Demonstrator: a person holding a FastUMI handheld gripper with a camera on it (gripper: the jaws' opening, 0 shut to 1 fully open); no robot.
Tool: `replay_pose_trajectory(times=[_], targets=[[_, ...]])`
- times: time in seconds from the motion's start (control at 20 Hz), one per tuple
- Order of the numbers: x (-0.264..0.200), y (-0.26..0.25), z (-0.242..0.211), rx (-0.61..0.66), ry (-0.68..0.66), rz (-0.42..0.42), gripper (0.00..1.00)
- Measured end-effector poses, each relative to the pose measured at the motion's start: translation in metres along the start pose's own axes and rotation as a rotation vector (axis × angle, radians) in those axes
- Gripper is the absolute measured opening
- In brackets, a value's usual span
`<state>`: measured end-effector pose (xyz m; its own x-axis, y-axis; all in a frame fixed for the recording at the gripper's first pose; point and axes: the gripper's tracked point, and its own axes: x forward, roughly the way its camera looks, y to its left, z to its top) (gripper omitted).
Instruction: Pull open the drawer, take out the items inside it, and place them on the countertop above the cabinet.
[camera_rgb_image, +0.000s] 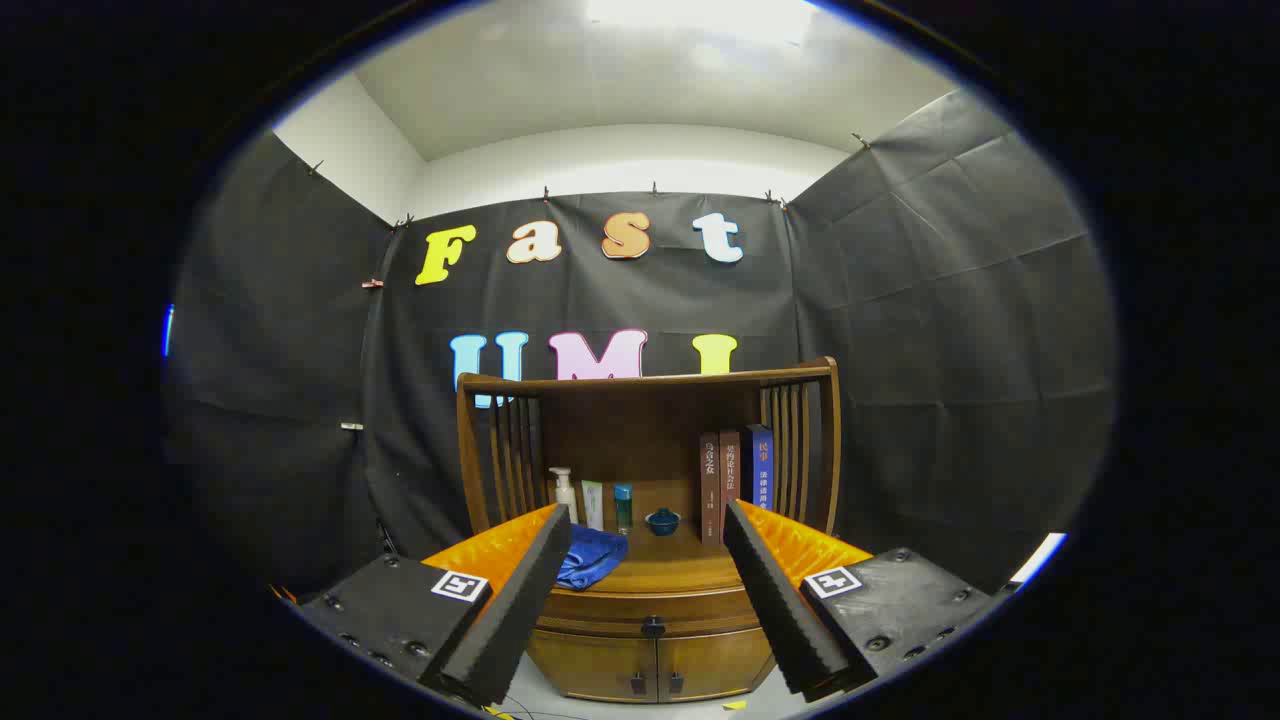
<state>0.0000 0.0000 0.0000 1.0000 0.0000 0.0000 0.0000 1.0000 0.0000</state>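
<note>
1. The drawer (652, 610) sat shut in the wooden cabinet (650, 660), just under the desk (680, 570), with its small dark knob (652, 627) centred on the front; whatever lay inside could not be seen
2. The step in hand was judged to be the approach: the hand-held gripper (648, 585) needed to come in level, centre the knob between its fingers, close firmly, then pull straight back
3. The hand-held gripper stood wide open, holding and touching nothing, the cabinet well beyond its fingers (520, 600)
4. A blue cloth (592, 556), a small blue bowl (662, 521), bottles (566, 493) and books (735, 480) already occupied the desk, so the bare middle seemed the safest landing spot
</note>
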Motion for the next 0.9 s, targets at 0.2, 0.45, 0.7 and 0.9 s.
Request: replay_pose_trajectory(times=[0.2,0.45,0.7,0.9], targets=[[0.0002,0.0019,-0.0011,-0.005,-0.002,0.005,0.99],[0.0010,0.0039,-0.0023,-0.007,-0.005,0.009,0.99],[0.0055,0.0056,-0.0039,-0.012,-0.005,0.011,0.99],[0.0085,0.0074,-0.0086,-0.014,-0.004,0.017,0.99]])
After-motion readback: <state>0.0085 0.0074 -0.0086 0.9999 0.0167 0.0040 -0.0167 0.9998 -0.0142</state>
